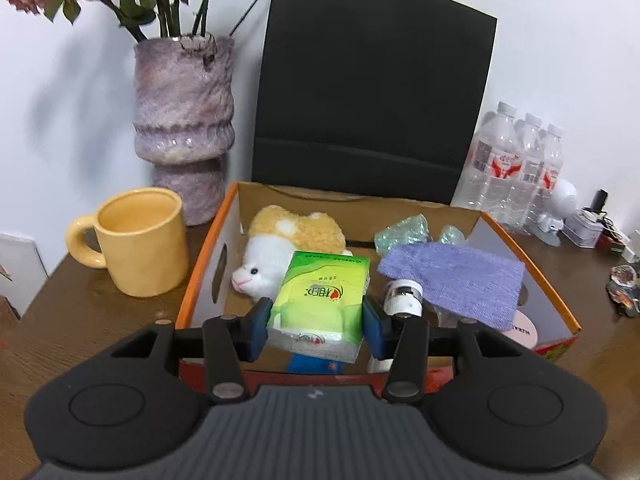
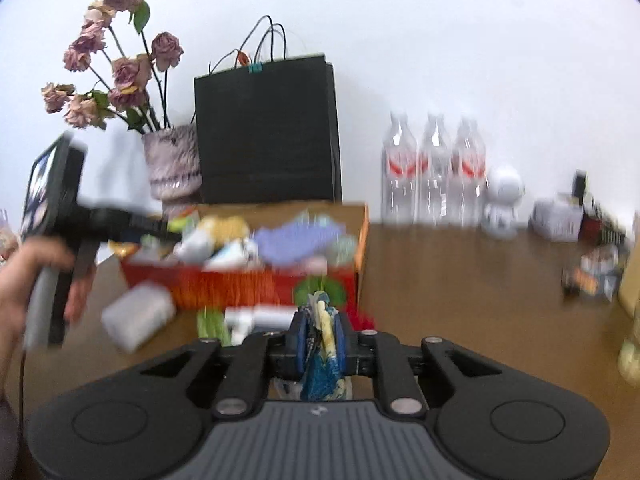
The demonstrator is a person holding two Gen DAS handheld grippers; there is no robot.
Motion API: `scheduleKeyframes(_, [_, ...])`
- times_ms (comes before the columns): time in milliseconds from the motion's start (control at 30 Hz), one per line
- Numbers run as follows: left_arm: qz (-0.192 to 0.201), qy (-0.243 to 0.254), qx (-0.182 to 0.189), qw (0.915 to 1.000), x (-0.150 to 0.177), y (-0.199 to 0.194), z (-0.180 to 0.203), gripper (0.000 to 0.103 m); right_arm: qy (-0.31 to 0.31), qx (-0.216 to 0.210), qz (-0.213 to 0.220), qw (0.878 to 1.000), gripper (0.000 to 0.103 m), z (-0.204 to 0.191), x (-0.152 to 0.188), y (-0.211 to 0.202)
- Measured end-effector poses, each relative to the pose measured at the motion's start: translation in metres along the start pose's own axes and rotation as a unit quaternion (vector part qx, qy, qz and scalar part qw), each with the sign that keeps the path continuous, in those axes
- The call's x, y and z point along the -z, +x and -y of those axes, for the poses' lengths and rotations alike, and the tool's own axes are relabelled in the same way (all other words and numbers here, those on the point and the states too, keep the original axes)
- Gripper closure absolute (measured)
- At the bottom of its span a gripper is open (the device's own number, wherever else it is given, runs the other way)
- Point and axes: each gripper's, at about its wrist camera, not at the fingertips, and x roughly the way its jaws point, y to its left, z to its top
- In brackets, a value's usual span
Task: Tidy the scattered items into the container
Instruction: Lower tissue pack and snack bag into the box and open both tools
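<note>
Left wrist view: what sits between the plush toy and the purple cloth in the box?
The green tissue pack, clamped in the left gripper, sits between the plush toy and the purple cloth in the left wrist view.

I count three water bottles (image 1: 516, 168), one yellow mug (image 1: 140, 240), one vase (image 1: 184, 120), one black bag (image 1: 372, 92), one box (image 1: 200, 280).

The left hand-held gripper (image 1: 316, 322) is clamped on a tissue pack (image 1: 318, 300) above the box (image 1: 208, 256), while the right hand-held gripper (image 2: 320, 340) pinches a blue wrapper (image 2: 322, 364) before it.
</note>
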Motion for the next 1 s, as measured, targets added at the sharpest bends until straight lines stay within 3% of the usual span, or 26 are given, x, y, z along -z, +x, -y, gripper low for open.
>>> scheduleKeyframes(300, [0.005, 0.006, -0.012, 0.9999, -0.014, 0.003, -0.009, 0.055, 0.062, -0.016, -0.017, 0.998, 0.089, -0.003, -0.089, 0.130])
scheduleKeyframes(467, [-0.018, 0.012, -0.030, 0.9993, -0.027, 0.023, -0.013, 0.055, 0.088, -0.058, -0.108, 0.989, 0.089, -0.003, -0.104, 0.188])
scheduleKeyframes(667, [-0.062, 0.046, -0.033, 0.9965, -0.032, 0.051, -0.002, 0.055, 0.061, -0.098, -0.190, 0.975, 0.089, -0.023, -0.092, 0.225])
scheduleKeyframes(900, [-0.111, 0.078, -0.039, 0.9900, -0.018, 0.067, 0.003, 0.056, 0.048, -0.105, -0.238, 0.964, 0.089, -0.040, -0.069, 0.253])
scheduleKeyframes(1000, [-0.120, 0.082, -0.035, 0.9887, -0.016, 0.069, 0.007, 0.049, 0.046, -0.111, -0.242, 0.963, 0.077, -0.044, -0.066, 0.256])
